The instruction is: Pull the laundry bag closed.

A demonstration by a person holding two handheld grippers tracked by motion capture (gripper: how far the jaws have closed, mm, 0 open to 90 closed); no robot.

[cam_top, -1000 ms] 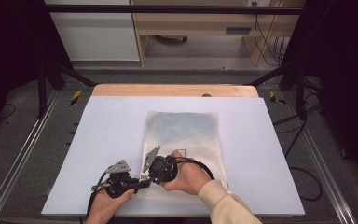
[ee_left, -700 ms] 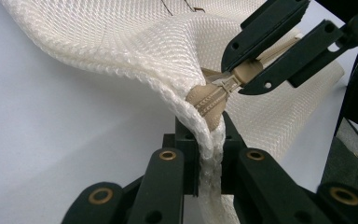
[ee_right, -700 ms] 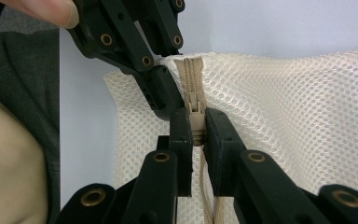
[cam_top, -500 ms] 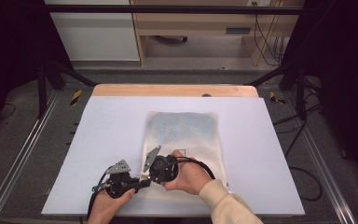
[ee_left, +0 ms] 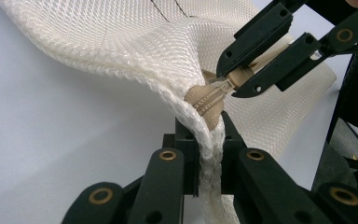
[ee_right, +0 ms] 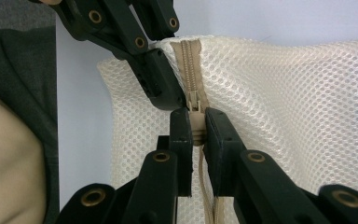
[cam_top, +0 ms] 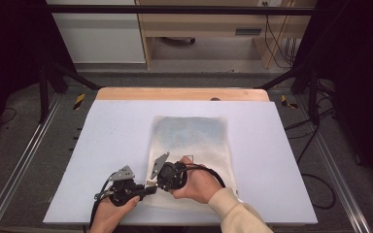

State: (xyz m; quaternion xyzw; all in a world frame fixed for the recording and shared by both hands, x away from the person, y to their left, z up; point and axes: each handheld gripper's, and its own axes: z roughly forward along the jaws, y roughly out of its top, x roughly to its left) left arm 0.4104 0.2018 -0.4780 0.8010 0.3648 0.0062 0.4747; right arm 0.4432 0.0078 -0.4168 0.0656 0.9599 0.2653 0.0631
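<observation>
A white mesh bag (cam_top: 194, 141) with a tan zipper (ee_right: 189, 60) lies flat on the white table (cam_top: 107, 141), its near left corner lifted. My left gripper (ee_left: 209, 140) is shut on the bag's thick corner seam (ee_left: 204, 154), just below the zipper's end (ee_left: 209, 100). My right gripper (ee_right: 196, 128) is shut on the tan zipper pull (ee_right: 196, 135). In the left gripper view the right gripper (ee_left: 237, 80) pinches that pull from the upper right. In the high view both grippers, left (cam_top: 148, 189) and right (cam_top: 154, 182), meet tip to tip at the bag's near left corner.
A hand holds each gripper near the table's front edge; the right one's sleeve (cam_top: 233, 213) lies over the bag's near end. A wooden strip (cam_top: 179, 94) borders the far edge. Metal rails (cam_top: 24, 160) flank the table. Black cables (cam_top: 209, 170) trail from the grippers.
</observation>
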